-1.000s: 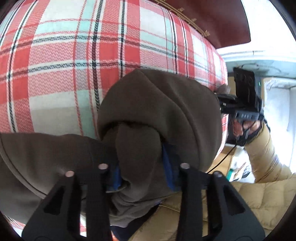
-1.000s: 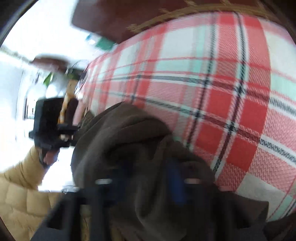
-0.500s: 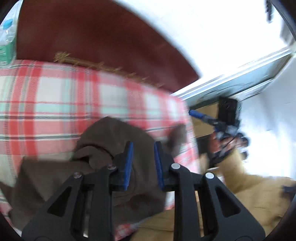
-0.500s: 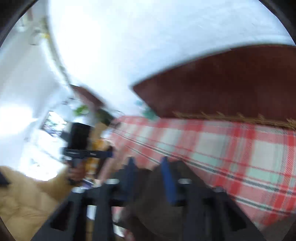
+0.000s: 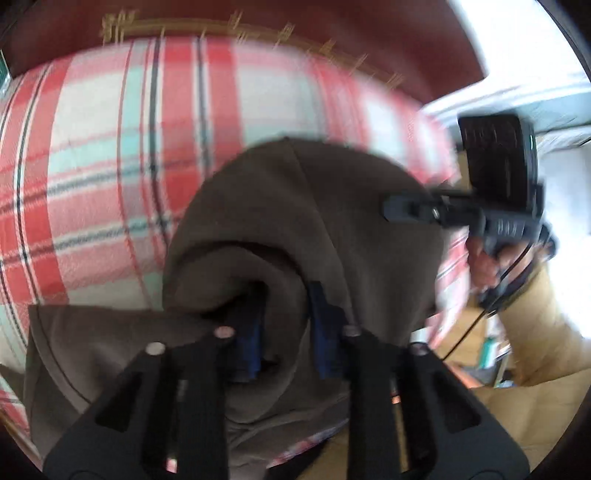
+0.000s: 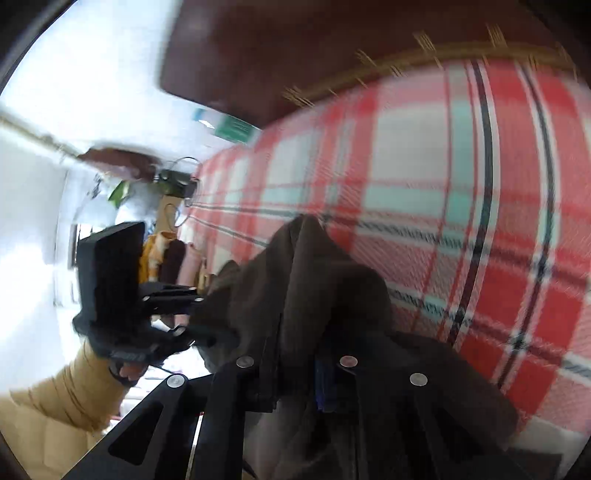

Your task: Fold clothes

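Garment: brown and thick, bunched up in mid-fold above the near edge of the bed, with one part lying flat at the near left. Nearest the left wrist camera, the left claw is clenched on a rolled thickness of the cloth, blue pads pressing it from both sides. In the right wrist view the right claw likewise grips a fold of the same garment, cloth filling the gap between its pads. Beyond the cloth, the plaid cover runs back to the dark headboard at the far edge. Judging by this, the step in hand is carrying a doubled edge over. The next move seems to call for both claws to lower together, lay the fold flat on the cover with edges matched, then release.
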`<state>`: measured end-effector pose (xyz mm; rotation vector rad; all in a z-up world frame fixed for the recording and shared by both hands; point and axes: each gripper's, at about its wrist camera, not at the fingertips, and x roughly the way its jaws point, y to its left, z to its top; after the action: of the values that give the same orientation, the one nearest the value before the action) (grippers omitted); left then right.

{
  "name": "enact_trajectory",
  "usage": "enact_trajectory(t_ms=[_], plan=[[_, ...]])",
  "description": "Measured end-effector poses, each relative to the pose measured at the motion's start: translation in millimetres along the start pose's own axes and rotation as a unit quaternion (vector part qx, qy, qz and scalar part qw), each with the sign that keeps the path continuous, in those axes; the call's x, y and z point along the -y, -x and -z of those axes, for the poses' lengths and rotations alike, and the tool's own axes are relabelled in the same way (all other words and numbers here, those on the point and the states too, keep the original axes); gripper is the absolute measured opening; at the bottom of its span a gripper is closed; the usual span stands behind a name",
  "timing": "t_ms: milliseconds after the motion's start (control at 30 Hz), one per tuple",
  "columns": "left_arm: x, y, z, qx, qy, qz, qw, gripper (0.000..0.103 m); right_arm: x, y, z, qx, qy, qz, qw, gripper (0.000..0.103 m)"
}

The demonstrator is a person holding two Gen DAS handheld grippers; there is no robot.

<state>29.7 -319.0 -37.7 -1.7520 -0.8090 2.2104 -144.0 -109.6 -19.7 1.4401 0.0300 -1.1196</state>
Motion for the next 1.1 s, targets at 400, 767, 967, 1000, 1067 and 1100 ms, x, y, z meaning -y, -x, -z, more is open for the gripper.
enact_trajectory(t_ms=[400, 767, 967, 1000, 1067, 1100], plan=[[42, 114, -101, 0.226, -0.05, -0.077, 0.9697, 0.025, -86, 125, -70, 0.205, 0.162, 0.121, 0.958, 0.033], [-63, 16, -78, 0.114, 0.047, -0.162, 0.979, 0.046, 63, 77, -26, 0.13, 0.027, 0.244, 0.961, 0.078], [-66, 0, -92, 0.093, 0.042, -0.153, 0.983, 0.05, 138, 75, -32, 0.172, -0.08, 0.124, 0.974, 0.078], [-68, 0, -99, 0.106, 0.055, -0.127, 0.9846, 0.051, 147, 77, -36, 0.185, -0.091, 0.095, 0.974, 0.08], [-68, 2, -116, 0.127, 0.077, -0.086, 0.9851, 0.058, 154, 65, -49, 0.17, -0.095, 0.069, 0.978, 0.081], [-64, -2, -123, 0.125, 0.072, -0.084, 0.9859, 0.063, 157, 56, -56, 0.157, -0.094, 0.06, 0.981, 0.082]])
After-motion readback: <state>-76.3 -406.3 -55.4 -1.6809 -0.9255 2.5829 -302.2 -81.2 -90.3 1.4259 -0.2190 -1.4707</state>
